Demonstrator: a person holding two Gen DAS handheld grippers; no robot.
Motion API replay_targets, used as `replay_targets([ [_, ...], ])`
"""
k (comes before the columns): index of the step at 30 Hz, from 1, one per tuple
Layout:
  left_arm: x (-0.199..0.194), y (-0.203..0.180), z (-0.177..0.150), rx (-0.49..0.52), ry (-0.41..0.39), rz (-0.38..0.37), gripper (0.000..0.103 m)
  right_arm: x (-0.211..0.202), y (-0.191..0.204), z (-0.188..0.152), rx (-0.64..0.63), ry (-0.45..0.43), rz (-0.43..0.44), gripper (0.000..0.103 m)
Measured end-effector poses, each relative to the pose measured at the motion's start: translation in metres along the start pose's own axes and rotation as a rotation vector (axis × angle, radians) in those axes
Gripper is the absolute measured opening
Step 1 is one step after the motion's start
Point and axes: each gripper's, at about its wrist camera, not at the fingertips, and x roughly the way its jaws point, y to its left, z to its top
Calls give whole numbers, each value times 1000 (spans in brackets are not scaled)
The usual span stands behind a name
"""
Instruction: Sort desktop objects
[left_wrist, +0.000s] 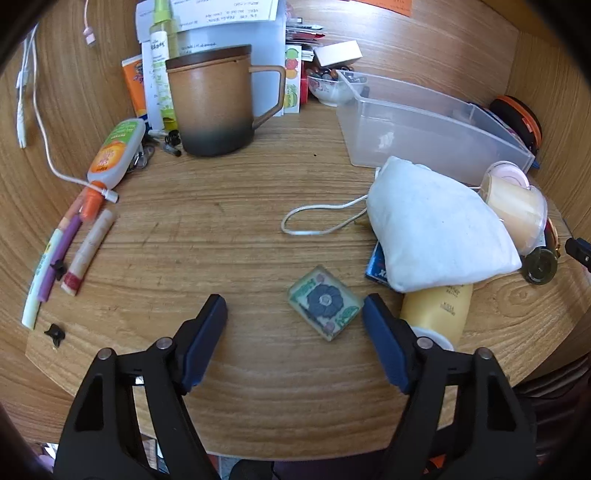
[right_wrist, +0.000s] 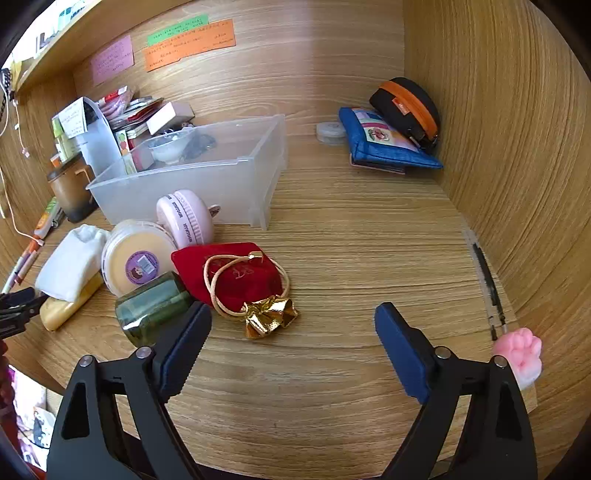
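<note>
My left gripper (left_wrist: 294, 308) is open and empty, low over the wooden desk; a small glassy tile with a flower print (left_wrist: 324, 307) lies just inside its right finger. A white cloth pouch (left_wrist: 436, 229) and a yellow bottle (left_wrist: 439, 310) lie to the right. A clear plastic bin (left_wrist: 424, 122) stands behind them; it also shows in the right wrist view (right_wrist: 207, 170). My right gripper (right_wrist: 293, 319) is open and empty. A red velvet pouch (right_wrist: 236, 275), a gold bow on a hair tie (right_wrist: 271, 317) and a green jar (right_wrist: 153, 306) lie at its left finger.
A brown mug (left_wrist: 218, 107), a tube (left_wrist: 114, 155) and pens (left_wrist: 62, 254) crowd the left. A pink case (right_wrist: 184, 218), a round tub (right_wrist: 136, 258), a blue pouch (right_wrist: 384, 140), a black-orange case (right_wrist: 410, 107) and a pink paw toy (right_wrist: 521, 354) sit near the walls.
</note>
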Motion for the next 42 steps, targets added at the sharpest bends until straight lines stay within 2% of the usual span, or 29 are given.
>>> replay_targets([
  [3, 2, -5, 2, 21, 0, 13, 69, 3, 0, 0, 8, 5, 18, 84],
  [8, 2, -12, 6, 69, -9, -16, 41, 15, -1, 2, 33, 34, 76, 84],
  [11, 1, -17, 5, 87, -18, -10, 41, 26, 0, 5, 42, 56, 98, 84],
  [14, 1, -13, 5, 63, -19, -29, 40, 39, 1, 10, 47, 91, 108, 84],
  [18, 1, -12, 6, 58, -23, -18, 40, 51, 2, 16, 45, 110, 101, 82],
  [20, 2, -12, 6, 54, -23, -18, 40, 54, 4, 20, 39, 108, 98, 67],
  [24, 4, -6, 10, 33, -25, -18, 40, 57, 5, 22, 25, 90, 68, 61],
  [25, 4, -4, 11, 24, -26, -18, 40, 56, 6, 22, 19, 81, 55, 56],
  [26, 4, -3, 11, 17, -28, -17, 40, 56, 6, 23, 14, 72, 48, 35],
  [27, 4, -2, 11, 11, -30, -16, 40, 56, 7, 23, 7, 68, 40, 21],
  [33, -3, 4, 12, -13, -56, -1, 40, 52, 9, 21, -37, 47, 1, 18],
  [42, -27, 10, 25, -13, -130, 0, 40, 9, 6, 25, -24, -68, 0, 18],
])
